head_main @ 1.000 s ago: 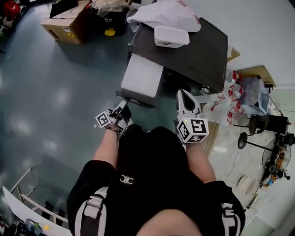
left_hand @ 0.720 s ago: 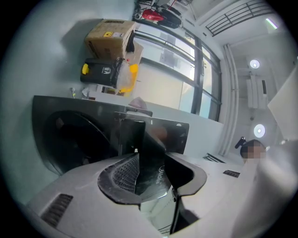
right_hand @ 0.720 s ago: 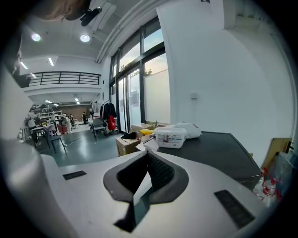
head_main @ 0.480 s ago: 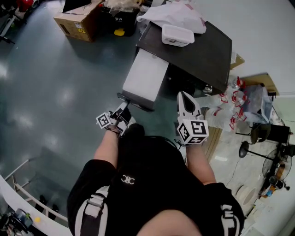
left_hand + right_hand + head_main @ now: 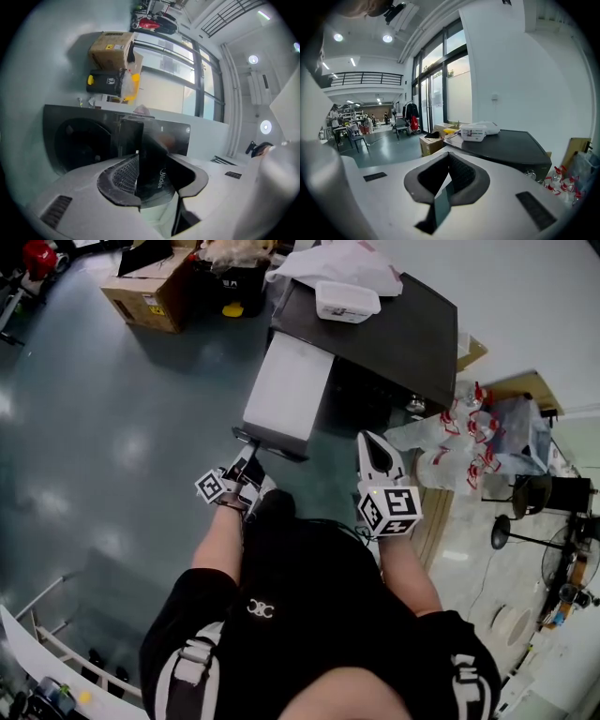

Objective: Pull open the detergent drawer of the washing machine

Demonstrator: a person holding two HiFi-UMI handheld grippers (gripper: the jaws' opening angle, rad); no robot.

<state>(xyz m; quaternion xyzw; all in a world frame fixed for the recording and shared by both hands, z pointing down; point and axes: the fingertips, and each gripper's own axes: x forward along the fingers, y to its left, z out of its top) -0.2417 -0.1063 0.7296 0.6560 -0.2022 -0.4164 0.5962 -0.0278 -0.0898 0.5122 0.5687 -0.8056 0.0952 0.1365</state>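
1. Grey and long, the drawer (image 5: 289, 395) was seen sticking far out of the washer (image 5: 403, 329), its long side pointed at the person.
2. Its dark front was gripped between the partly spread jaws of the left gripper (image 5: 152, 180).
3. The right gripper (image 5: 375, 442) was seen beside it on the right, jaws closed together on nothing.
4. Any further pull would best be made straight back by the left gripper.
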